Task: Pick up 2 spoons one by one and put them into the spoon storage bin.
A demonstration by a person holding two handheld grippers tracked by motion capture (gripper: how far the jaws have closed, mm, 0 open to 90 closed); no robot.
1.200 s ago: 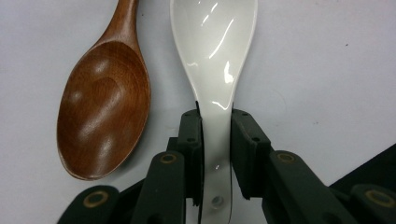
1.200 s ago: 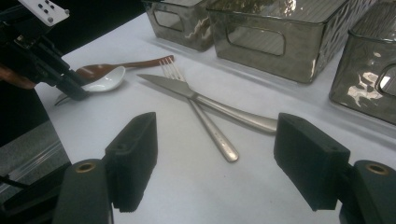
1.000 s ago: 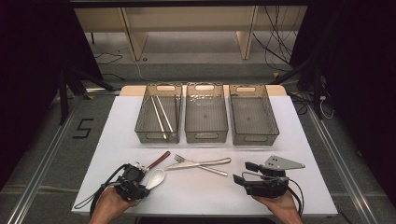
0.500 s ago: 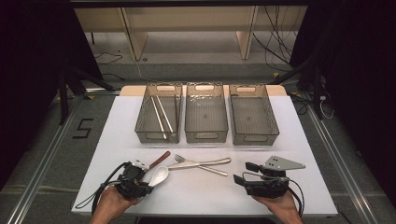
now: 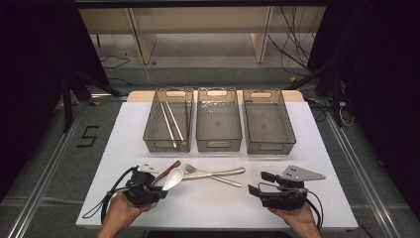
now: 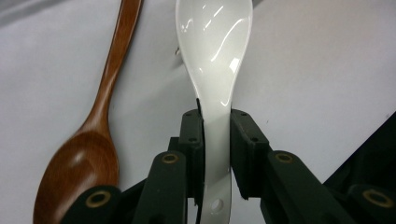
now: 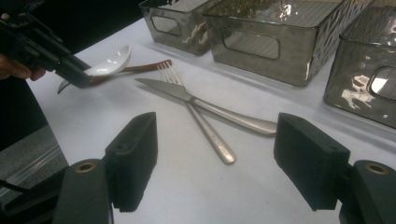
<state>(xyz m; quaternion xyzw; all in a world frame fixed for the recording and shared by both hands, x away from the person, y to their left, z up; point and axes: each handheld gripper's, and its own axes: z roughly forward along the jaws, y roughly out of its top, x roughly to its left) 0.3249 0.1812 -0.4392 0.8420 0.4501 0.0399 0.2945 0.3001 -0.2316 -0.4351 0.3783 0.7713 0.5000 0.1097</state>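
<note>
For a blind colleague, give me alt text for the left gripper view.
The left gripper clamps its black jaws on the handle of a white ceramic spoon over a white table. A brown wooden spoon lies beside it.

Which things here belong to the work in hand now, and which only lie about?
In hand:
- left gripper, shut on the white spoon's handle
- white spoon

Lying about:
- wooden spoon
- fork and knife, crossed
- three grey bins, chopsticks in the left one
- right gripper, open
</note>
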